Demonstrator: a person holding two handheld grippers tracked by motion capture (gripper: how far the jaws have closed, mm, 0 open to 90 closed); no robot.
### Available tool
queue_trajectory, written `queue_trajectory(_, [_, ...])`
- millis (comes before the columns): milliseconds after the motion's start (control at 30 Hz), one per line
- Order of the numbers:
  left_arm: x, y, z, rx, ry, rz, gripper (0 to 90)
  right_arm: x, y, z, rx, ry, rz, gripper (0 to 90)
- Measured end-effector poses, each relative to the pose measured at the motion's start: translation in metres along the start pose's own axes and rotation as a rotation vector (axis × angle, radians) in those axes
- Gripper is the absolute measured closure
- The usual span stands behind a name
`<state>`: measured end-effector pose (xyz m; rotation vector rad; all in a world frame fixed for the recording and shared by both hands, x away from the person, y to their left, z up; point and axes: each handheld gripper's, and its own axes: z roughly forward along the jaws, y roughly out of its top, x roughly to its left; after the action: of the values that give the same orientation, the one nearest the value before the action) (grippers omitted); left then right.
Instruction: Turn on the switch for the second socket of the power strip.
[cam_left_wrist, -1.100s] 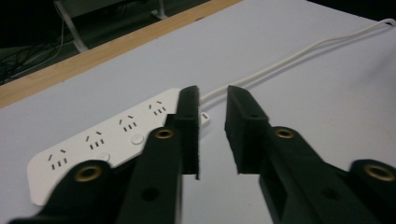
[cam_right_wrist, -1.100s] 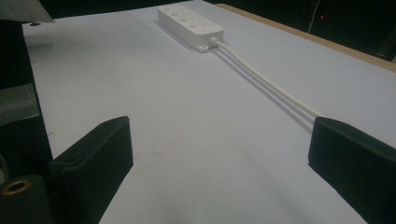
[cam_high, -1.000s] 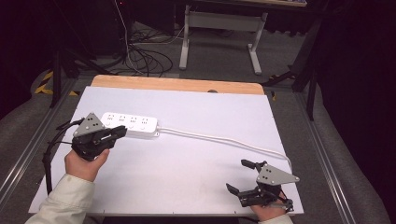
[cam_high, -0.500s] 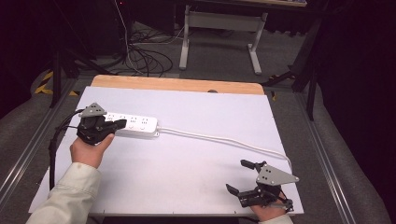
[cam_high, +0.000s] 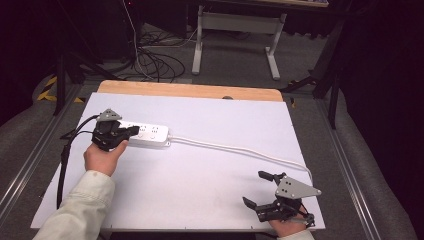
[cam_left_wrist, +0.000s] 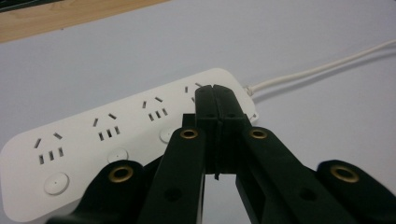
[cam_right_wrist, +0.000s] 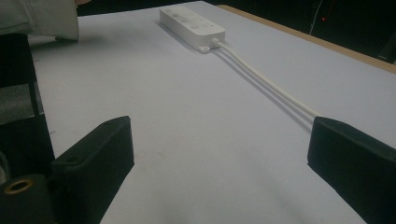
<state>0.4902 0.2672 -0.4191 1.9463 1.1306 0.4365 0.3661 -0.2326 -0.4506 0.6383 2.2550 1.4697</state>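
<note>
Strip (cam_high: 146, 135) lies white on the far left part of the table (cam_high: 210, 180), its sockets facing up and its cord (cam_high: 240, 150) running off its right end across the sheet toward the near right corner. My left gripper (cam_high: 134, 131) hangs just over the strip's left half; seen along its own jaws (cam_left_wrist: 215, 100), they are pressed flat together with nothing between them, tips above the socket nearest the cord end. Whether the tips touch the plastic I cannot tell. My right gripper (cam_high: 259, 189) rests at the near right edge, well apart from the strip, jaws spread wide and empty, the cord passing just beyond them.
</note>
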Motion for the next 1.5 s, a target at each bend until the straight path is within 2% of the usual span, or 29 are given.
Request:
queue_trajectory(67, [0.001, -0.001, 0.004, 0.011, 0.009, 0.005, 89.9, 0.000, 0.000, 0.001, 0.002, 0.002, -0.002, 7.5])
queue_trajectory(133, [0.003, -0.002, 0.011, 0.023, 0.042, 0.035, 89.9, 0.000, 0.000, 0.001, 0.001, 0.005, -0.001, 7.5])
queue_trajectory(167, [0.003, -0.002, 0.011, 0.023, 0.042, 0.035, 89.9, 0.000, 0.000, 0.001, 0.001, 0.004, -0.001, 7.5])
queue_trajectory(233, [0.005, -0.003, 0.016, 0.032, 0.027, 0.022, 90.0, 0.000, 0.000, 0.001, 0.000, 0.004, -0.001, 7.5])
queue_trajectory(333, [0.007, -0.004, 0.019, 0.041, 0.031, 0.021, 90.0, 0.000, 0.000, 0.001, -0.002, 0.005, 0.001, 7.5])
queue_trajectory(467, [0.012, -0.006, 0.027, 0.080, 0.040, -0.006, 89.9, 0.000, 0.000, 0.001, -0.002, 0.009, 0.001, 7.5])
queue_trajectory(567, [0.012, -0.008, 0.031, 0.085, 0.054, -0.012, 90.0, 0.000, 0.000, 0.001, -0.001, 0.010, 0.002, 7.5])
queue_trajectory(667, [0.012, -0.009, 0.034, 0.075, 0.047, 0.014, 89.9, -0.001, -0.001, 0.001, 0.000, 0.012, 0.004, 7.5])
queue_trajectory(700, [0.011, -0.009, 0.035, 0.076, 0.063, 0.023, 89.9, -0.001, -0.001, 0.001, -0.001, 0.012, 0.004, 7.5])
queue_trajectory(1000, [0.015, -0.011, 0.043, 0.099, 0.097, -0.005, 89.9, -0.001, -0.001, 0.000, -0.002, 0.016, 0.005, 7.5])
queue_trajectory(1067, [0.016, -0.012, 0.044, 0.110, 0.093, -0.007, 89.9, -0.001, -0.001, 0.000, -0.001, 0.017, 0.004, 7.5])
queue_trajectory(1100, [0.014, -0.012, 0.045, 0.106, 0.107, -0.011, 89.9, -0.001, -0.001, 0.001, -0.001, 0.017, 0.003, 7.5])
queue_trajectory(1133, [0.014, -0.012, 0.046, 0.104, 0.118, 0.003, 89.9, -0.001, -0.001, 0.001, -0.001, 0.018, 0.003, 7.5])
queue_trajectory(1233, [0.011, -0.012, 0.048, 0.105, 0.122, 0.016, 89.9, 0.000, -0.001, 0.001, -0.002, 0.018, 0.002, 7.5])
queue_trajectory(1433, [0.012, -0.012, 0.048, 0.100, 0.109, 0.001, 90.0, 0.000, -0.001, 0.001, -0.002, 0.021, 0.002, 7.5])
queue_trajectory(1500, [0.012, -0.012, 0.048, 0.102, 0.117, 0.003, 90.0, 0.000, -0.001, 0.001, -0.002, 0.023, 0.001, 7.5])
